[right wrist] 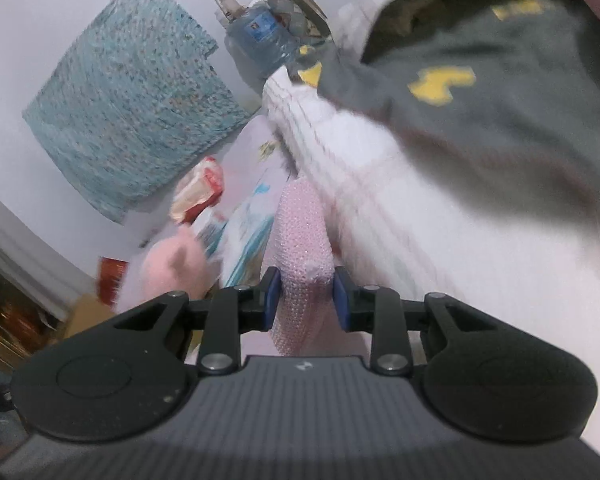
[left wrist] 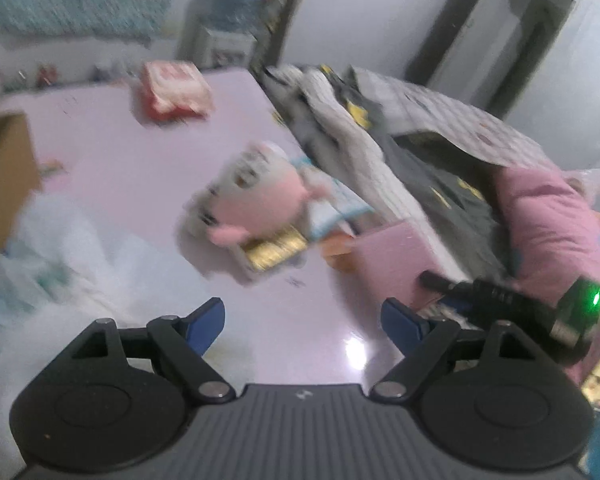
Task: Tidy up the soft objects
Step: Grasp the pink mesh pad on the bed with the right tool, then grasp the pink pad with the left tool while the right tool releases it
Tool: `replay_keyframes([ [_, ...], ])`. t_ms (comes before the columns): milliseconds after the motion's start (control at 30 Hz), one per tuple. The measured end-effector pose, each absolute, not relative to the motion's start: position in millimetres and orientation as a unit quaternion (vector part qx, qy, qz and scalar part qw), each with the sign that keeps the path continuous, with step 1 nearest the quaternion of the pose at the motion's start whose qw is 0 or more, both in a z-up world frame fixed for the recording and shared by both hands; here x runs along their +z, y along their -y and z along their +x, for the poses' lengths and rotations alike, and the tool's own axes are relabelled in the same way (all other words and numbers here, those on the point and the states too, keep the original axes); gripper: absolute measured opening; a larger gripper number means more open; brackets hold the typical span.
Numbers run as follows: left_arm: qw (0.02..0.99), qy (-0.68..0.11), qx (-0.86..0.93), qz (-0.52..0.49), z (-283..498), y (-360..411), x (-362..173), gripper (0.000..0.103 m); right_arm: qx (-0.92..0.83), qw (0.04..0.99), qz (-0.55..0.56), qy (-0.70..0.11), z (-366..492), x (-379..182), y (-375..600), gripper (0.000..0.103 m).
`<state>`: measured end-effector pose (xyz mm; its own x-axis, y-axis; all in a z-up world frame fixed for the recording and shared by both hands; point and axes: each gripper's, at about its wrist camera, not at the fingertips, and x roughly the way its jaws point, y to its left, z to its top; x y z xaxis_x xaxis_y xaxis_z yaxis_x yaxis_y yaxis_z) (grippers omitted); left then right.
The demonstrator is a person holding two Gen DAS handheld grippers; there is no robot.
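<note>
Pale pink counter (left wrist: pixel 100 152) carries the items, taken here from left to right in the left wrist view; a cardboard box (left wrist: pixel 4 160) stands at the left edge, with a crumpled white plastic bag (left wrist: pixel 56 256) just in front of it; a red-and-white packet (left wrist: pixel 176 92) lies farther back; a pink-and-white plush toy (left wrist: pixel 252 196) lies near the middle of the counter, resting against a gold-coloured box (left wrist: pixel 276 248) and printed sheets; a grey quilt with yellow patches (left wrist: pixel 380 168) is heaped along the right side, touching a pink padded garment (left wrist: pixel 548 224) at the far right. The left tool (left wrist: pixel 302 320) hovers over bare counter, its blue-padded fingers spread wide with nothing between them. In the right wrist view, a teal patterned cloth (right wrist: pixel 132 100) hangs on the wall at left; a large water bottle (right wrist: pixel 260 36) stands behind; the right tool (right wrist: pixel 305 300) has its fingers drawn in against a pink bubble-textured sheet (right wrist: pixel 300 232), gripping it; the sheet lies just beside the white lining of the quilt; motion blur hides finer detail.
</note>
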<state>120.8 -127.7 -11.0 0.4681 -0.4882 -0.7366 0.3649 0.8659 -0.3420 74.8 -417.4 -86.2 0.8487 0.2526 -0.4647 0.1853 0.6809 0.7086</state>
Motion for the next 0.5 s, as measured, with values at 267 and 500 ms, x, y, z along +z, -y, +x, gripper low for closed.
replay_keyframes([
  [267, 0.804, -0.5, -0.298, -0.118, 118, 143, -25, 0.087, 0.154, 0.801, 0.529, -0.233, 18, -105, 387, 0.027],
  [500, 0.805, -0.468, -0.323, -0.17, 101, 119, -2, 0.086, 0.246, 0.776, 0.538, -0.22, 23, -79, 355, 0.027],
])
